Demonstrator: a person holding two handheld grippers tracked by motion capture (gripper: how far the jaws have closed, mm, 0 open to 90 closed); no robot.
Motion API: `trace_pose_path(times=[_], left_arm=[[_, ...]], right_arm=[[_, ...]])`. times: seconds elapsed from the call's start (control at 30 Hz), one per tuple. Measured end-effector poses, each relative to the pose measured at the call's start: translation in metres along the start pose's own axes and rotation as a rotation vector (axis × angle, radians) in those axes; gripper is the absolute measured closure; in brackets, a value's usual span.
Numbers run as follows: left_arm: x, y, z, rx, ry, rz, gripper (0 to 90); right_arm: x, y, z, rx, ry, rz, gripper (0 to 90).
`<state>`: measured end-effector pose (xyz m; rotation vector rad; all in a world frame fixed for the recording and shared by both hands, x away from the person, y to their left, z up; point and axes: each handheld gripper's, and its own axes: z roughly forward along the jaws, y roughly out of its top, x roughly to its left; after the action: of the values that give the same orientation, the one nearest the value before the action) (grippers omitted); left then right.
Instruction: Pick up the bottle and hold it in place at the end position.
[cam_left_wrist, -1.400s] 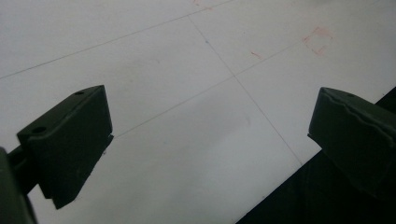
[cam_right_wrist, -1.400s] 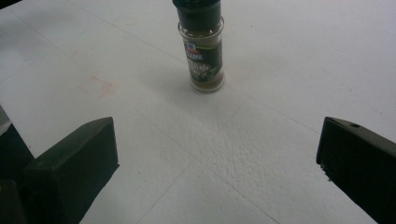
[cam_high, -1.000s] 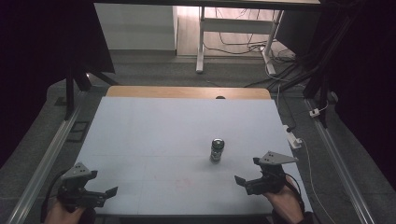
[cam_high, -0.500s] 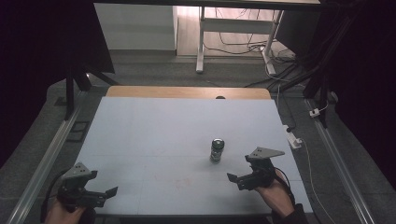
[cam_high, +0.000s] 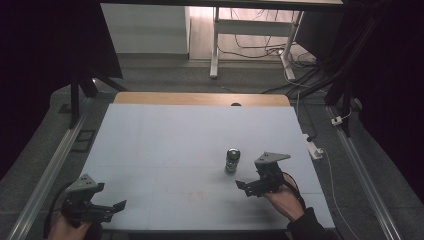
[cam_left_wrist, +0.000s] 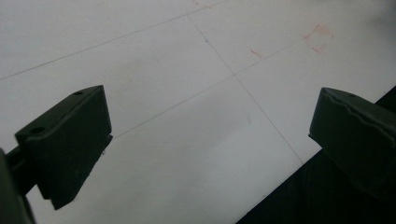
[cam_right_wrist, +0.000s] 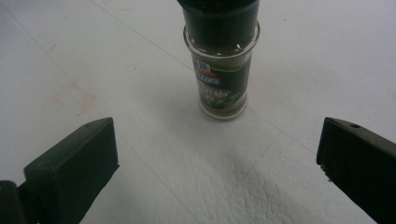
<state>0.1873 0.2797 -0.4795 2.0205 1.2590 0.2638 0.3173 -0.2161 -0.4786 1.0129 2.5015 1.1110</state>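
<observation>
Glass and dark-capped, the spice jar (cam_right_wrist: 220, 60) stands upright on the white table (cam_high: 165, 145), right of centre. The right gripper (cam_right_wrist: 219, 163) sits just near of it, jaws spread wide, empty. The left gripper (cam_left_wrist: 210, 140) gapes empty over the near-left edge.

Your spice jar (cam_high: 232, 160) (cam_right_wrist: 220, 60), clear glass with a dark cap and green label, dark seasoning inside, upright on the white table (cam_high: 165, 145), right of centre.
</observation>
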Motion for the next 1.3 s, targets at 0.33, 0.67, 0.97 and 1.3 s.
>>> trace_pose_path(times=[0.33,0.67,0.97,1.3], left_arm=[[0.000,0.000,0.000,0.002,0.000,-0.001,0.4],[0.000,0.000,0.000,0.002,-0.002,-0.002,0.4],[0.000,0.000,0.001,0.005,-0.003,0.002,0.6],[-0.001,0.000,0.001,0.008,-0.002,0.007,0.8]], right_arm=[[-0.002,0.009,0.023,0.036,0.005,-0.023,0.0],[-0.007,0.017,0.043,0.038,0.013,-0.031,0.0],[-0.006,0.020,0.056,0.048,0.001,-0.099,17.0],[-0.005,0.022,0.059,0.023,0.011,-0.156,46.1]])
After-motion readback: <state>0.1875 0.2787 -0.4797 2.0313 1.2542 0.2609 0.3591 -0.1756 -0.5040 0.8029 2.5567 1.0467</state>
